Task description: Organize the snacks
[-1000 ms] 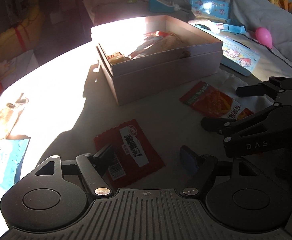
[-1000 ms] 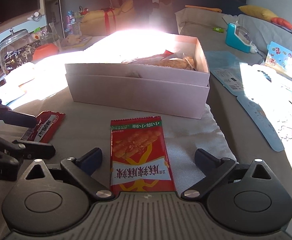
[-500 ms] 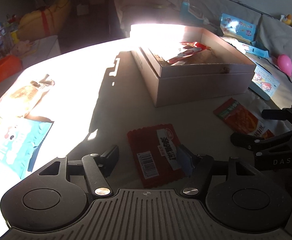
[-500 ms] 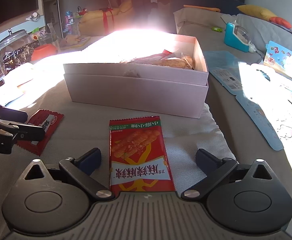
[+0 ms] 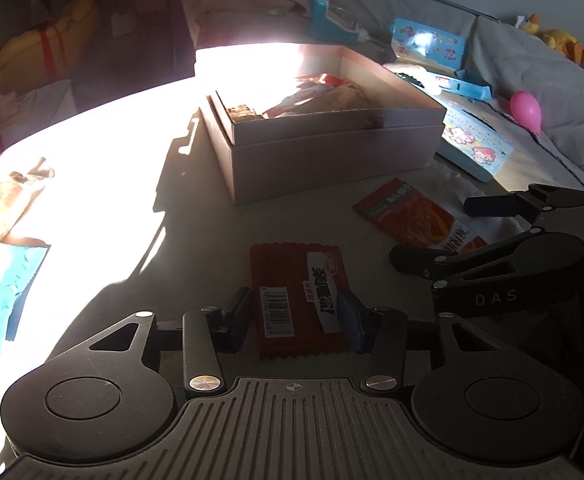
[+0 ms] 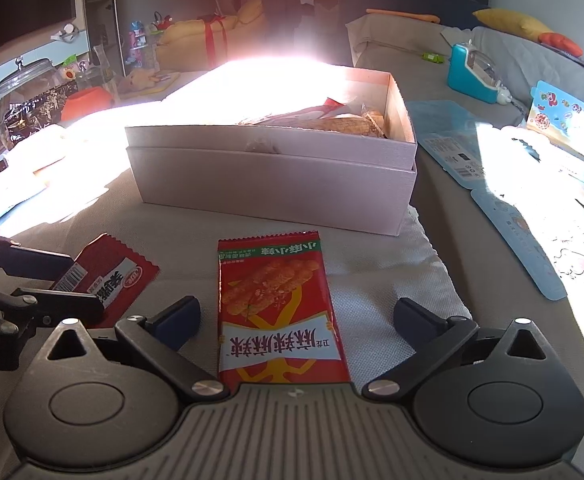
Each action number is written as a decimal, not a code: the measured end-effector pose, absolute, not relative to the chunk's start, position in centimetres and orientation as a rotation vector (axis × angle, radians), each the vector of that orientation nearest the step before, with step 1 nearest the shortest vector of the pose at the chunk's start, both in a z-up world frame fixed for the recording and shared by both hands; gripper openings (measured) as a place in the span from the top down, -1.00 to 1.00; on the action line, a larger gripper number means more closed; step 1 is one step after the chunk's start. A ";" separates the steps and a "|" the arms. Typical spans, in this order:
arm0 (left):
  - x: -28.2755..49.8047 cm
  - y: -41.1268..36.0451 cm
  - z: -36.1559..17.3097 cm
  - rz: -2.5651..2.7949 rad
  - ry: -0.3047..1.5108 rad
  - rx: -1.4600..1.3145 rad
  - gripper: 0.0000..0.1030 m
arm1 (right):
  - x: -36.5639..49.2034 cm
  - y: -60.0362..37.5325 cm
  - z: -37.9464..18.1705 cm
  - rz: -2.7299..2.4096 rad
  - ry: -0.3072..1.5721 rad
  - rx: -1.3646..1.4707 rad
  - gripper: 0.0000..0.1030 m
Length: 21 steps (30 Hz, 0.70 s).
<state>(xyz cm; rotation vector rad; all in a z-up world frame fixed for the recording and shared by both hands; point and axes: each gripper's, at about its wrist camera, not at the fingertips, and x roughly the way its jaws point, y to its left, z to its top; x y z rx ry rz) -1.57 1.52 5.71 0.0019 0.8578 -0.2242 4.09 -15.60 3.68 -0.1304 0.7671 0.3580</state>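
- On the table before the pink box [image 5: 331, 160], my left gripper [image 5: 297, 316] has just been closing around the dark-red snack packet [image 5: 297, 300]; contact uncertain.
- My right gripper [image 6: 295, 316] stands open over the orange-red packet [image 6: 276, 308].
- Next: finish the pinch, lift, box it.

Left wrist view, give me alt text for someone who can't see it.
The left gripper, jaws just closing, straddles a dark red snack packet lying flat on the table. Beyond sits an open pink box of snacks; at right, the right gripper hovers over an orange-red packet.
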 end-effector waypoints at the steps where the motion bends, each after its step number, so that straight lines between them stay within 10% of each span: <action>1: -1.4 1.3 5.7 -0.221 0.858 0.013 -0.02 | 4.1 -15.6 3.7 0.360 0.769 -0.127 -1.00; 21: -2.1 1.5 6.9 -0.201 0.791 0.067 -0.12 | 4.2 -15.7 3.6 0.374 0.780 -0.127 -1.00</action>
